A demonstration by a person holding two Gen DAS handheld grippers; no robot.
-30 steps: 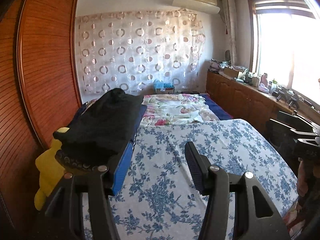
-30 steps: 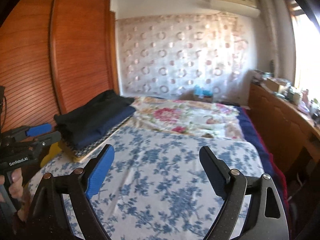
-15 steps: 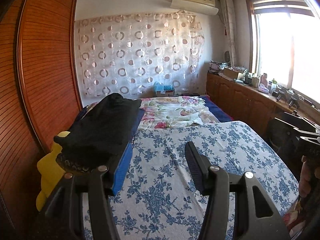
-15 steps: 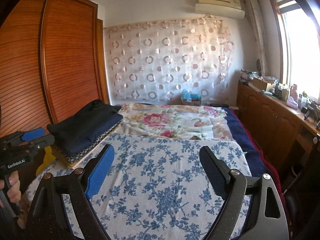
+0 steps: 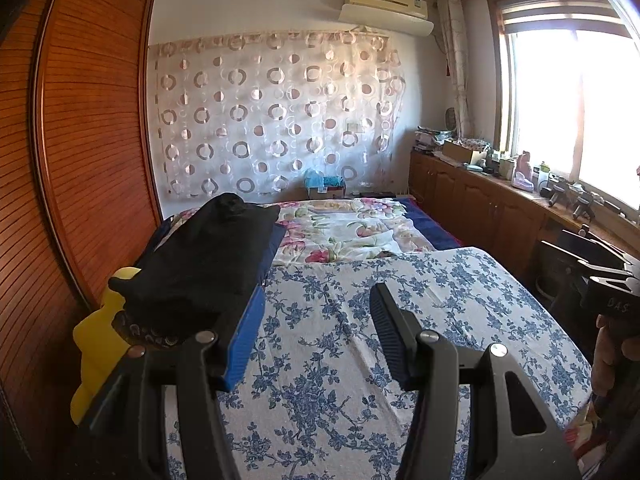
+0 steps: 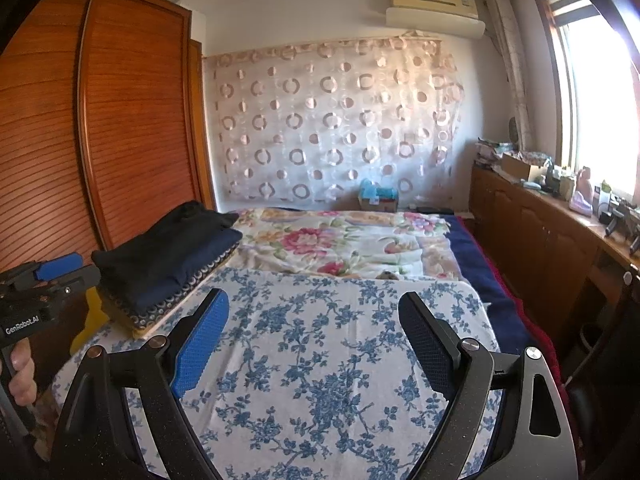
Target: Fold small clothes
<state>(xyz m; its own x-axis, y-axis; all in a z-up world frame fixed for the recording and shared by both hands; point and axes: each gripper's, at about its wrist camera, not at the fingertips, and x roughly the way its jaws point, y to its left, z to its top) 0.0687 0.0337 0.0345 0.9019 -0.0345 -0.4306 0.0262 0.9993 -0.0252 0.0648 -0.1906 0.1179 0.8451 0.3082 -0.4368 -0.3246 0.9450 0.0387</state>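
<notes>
The bed [image 6: 492, 312] fills most of the room, and a blue flower sheet [image 6: 320, 360] lies flat over its near part. No loose clothes lie on the sheet. The folded clothes sit in a stack [image 6: 164, 264] at the bed's left edge, next to the wooden wardrobe [image 6: 132, 120]. The top piece is black, with dark blue ones under it.

The left tongs [image 5: 312, 328] are about half open and hold nothing. The stack is just behind their blue pad. The right tongs [image 6: 316, 336] are wide open over the bare sheet and hold nothing too.

It looks like a pause between pieces, or the end of the job. To do the next bit well, keep both tongs high so they do not bump the neat stack. Bring any new piece to the flat middle of the sheet, and smooth it first.
</notes>
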